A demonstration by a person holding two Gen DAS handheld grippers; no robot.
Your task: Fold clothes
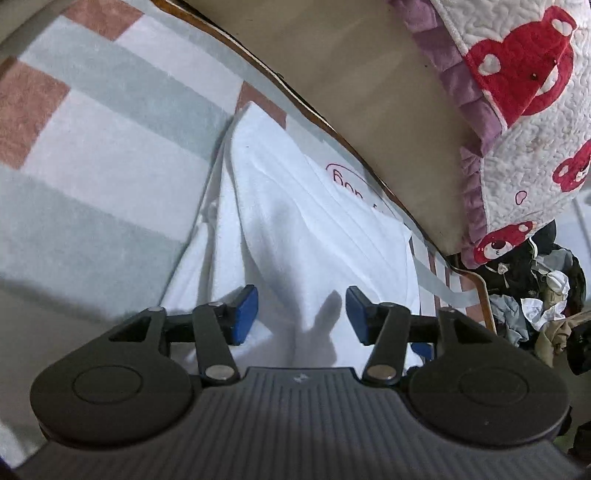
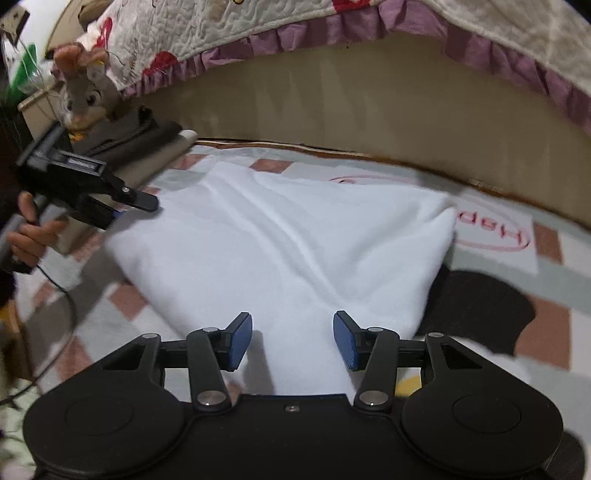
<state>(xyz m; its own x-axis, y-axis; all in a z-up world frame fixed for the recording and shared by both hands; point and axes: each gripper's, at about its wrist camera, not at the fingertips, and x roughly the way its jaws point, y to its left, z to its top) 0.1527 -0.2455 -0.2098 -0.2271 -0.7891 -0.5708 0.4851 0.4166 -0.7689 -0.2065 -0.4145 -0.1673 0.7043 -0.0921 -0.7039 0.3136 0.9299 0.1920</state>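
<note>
A: Checked mat (image 2: 546,280) beside bed base (image 2: 369,110), quilt (image 2: 229,26) above. Items, left to right?

B: Stuffed rabbit (image 2: 83,92), far left. Left gripper (image 2: 138,201) at the white garment's (image 2: 280,243) left edge; wrist view shows its fingers (image 1: 245,314) spread wide, holding nothing. Garment: partly folded, lying flat mid-mat. Right gripper (image 2: 292,341): jaws wide apart over the near hem, empty.

A: Step?

B: Likely between folds. Next move probably calls for both grippers pinching an edge and carrying it across evenly.

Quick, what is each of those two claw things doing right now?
Left gripper: open, holding nothing, above the white fleece garment.
Right gripper: open, empty, above the same garment.
</note>
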